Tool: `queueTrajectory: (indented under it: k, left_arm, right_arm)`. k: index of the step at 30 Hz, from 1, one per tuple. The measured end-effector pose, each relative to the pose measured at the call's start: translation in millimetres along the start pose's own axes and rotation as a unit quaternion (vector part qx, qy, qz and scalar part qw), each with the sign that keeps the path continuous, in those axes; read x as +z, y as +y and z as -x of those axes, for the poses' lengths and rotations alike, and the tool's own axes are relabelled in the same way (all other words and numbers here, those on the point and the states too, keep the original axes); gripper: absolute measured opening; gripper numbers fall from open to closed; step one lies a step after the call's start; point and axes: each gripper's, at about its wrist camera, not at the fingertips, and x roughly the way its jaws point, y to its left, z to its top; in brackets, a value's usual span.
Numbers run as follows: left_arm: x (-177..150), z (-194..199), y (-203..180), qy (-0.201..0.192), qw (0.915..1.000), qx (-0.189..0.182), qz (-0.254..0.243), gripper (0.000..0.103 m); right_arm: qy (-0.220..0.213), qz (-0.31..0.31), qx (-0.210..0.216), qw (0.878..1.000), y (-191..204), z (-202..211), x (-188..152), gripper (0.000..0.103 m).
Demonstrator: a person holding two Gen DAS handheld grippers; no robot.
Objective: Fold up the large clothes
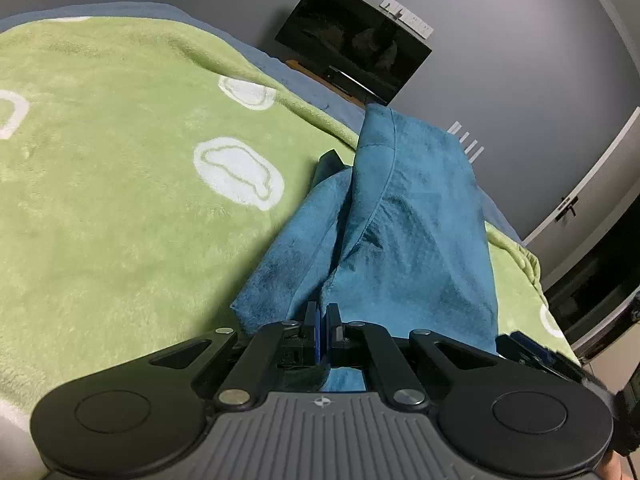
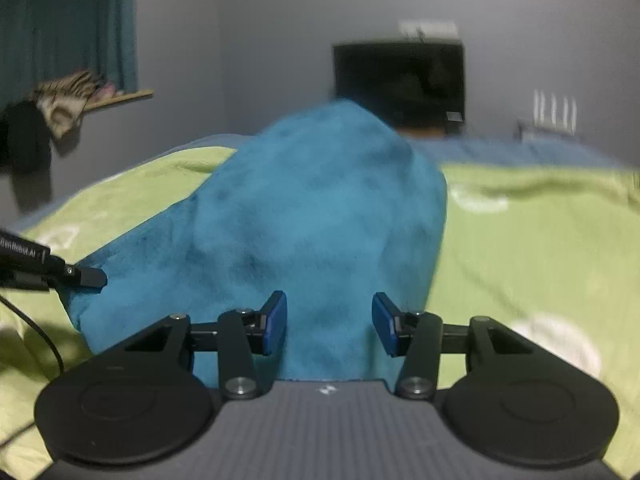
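Observation:
A teal fleece garment [image 1: 404, 232] lies bunched and partly folded on a green blanket [image 1: 120, 184], running away from me toward the far edge of the bed. My left gripper [image 1: 322, 320] is shut, its blue pads pinched together on the garment's near edge. The right wrist view shows it from the side, with its tip [image 2: 90, 276] at the garment's left corner. In that blurred view the garment [image 2: 320, 208] rises as a mound. My right gripper [image 2: 329, 324] stands open just before it, the fabric showing between the pads but not pressed by them.
The green blanket [image 2: 528, 248] with white ring patterns covers the bed over a blue sheet [image 1: 280, 72]. A dark screen [image 1: 356, 40] hangs on the grey wall beyond. A shelf with clothes [image 2: 68, 96] and a teal curtain are at the left.

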Motion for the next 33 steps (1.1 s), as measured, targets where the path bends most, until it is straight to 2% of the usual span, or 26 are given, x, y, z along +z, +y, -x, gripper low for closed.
queueTrajectory:
  k: [3,10,17,23,26,29,31,32,33]
  left_arm:
    - [-1,-2,2,0.002,1.0,0.006,-0.002,0.002]
    - [-1,2,7,0.001,1.0,-0.005,0.001,0.002]
    - [0,2,5,-0.001,0.9998,-0.002,-0.019,0.002]
    - [0,-7,8,-0.004,0.9998,0.007,-0.018,0.002]
    - [0,-10,11,-0.002,0.9999,0.007,-0.011,0.003]
    - [-2,-12,12,0.005,1.0,0.006,-0.006,0.003]
    - [-2,-12,12,0.007,1.0,0.004,-0.001,0.003]
    - [-2,-13,14,0.008,1.0,0.003,0.001,0.003]
    - [-1,-14,15,0.008,1.0,0.003,0.003,0.003]
  right_arm:
    - [0.019,0.024,-0.011,0.999,4,-26,6,0.047]
    - [-0.005,0.072,-0.034,0.997,3,-80,40,0.047]
    - [-0.005,0.058,-0.043,0.997,-16,-155,96,0.047]
    - [0.035,0.039,-0.059,0.997,-32,-229,132,0.047]
    - [0.052,-0.003,-0.06,0.997,-51,-253,143,0.047]
    - [0.006,-0.111,-0.021,0.994,-90,-240,156,0.047]
    - [-0.01,-0.166,-0.013,0.986,-115,-218,150,0.055]
    - [-0.006,-0.192,-0.005,0.981,-129,-210,145,0.068]
    - [0.002,-0.218,0.012,0.976,-144,-202,136,0.077]
